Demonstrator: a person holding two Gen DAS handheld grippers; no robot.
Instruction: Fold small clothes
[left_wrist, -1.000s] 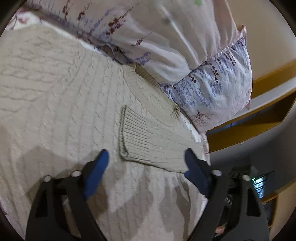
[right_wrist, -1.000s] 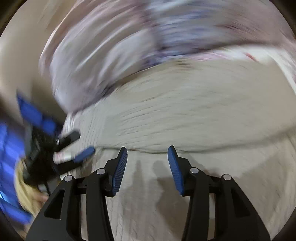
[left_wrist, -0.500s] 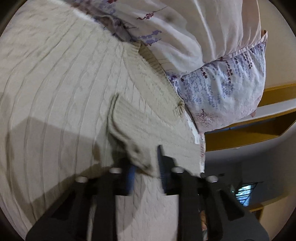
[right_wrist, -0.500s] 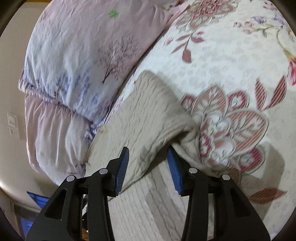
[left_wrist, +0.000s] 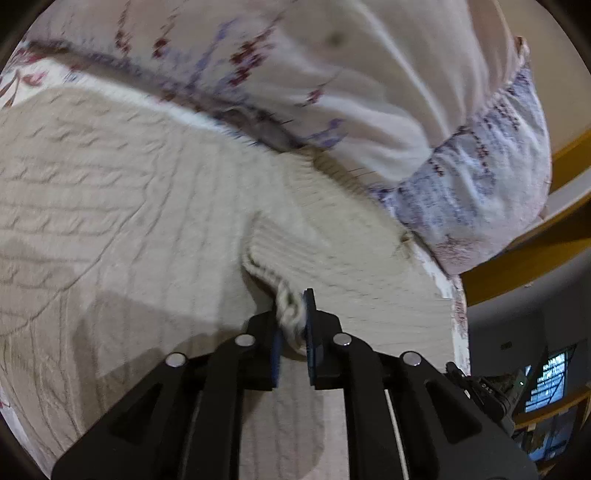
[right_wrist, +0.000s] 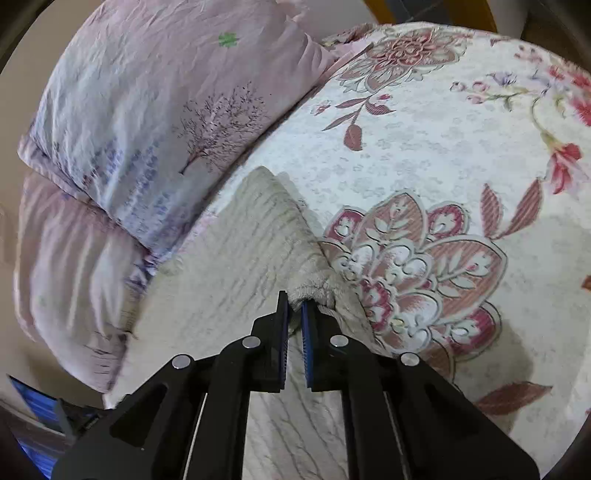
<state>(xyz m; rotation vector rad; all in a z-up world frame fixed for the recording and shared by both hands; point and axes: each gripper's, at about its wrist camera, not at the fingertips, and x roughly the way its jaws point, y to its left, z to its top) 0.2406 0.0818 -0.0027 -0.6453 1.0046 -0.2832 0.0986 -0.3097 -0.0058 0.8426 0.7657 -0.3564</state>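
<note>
A cream cable-knit sweater (left_wrist: 110, 206) lies spread on the bed, with one ribbed sleeve (left_wrist: 332, 266) folded across its body. My left gripper (left_wrist: 291, 321) is shut on the ribbed cuff of that sleeve. In the right wrist view the sweater (right_wrist: 236, 266) shows its other side, with a bunched edge (right_wrist: 314, 291) lifted off the bedspread. My right gripper (right_wrist: 293, 317) is shut on that bunched edge.
Two floral pillows (right_wrist: 147, 110) lie against the sweater's far side, also seen in the left wrist view (left_wrist: 406, 110). A flowered bedspread (right_wrist: 443, 166) covers the bed to the right. A wooden bed frame (left_wrist: 535, 251) and the bed's edge (left_wrist: 458, 314) lie to the right of the left gripper.
Both grippers were open a second ago. The left one closed on the sleeve cuff. The right one swung to the sweater's other side and closed on its edge.
</note>
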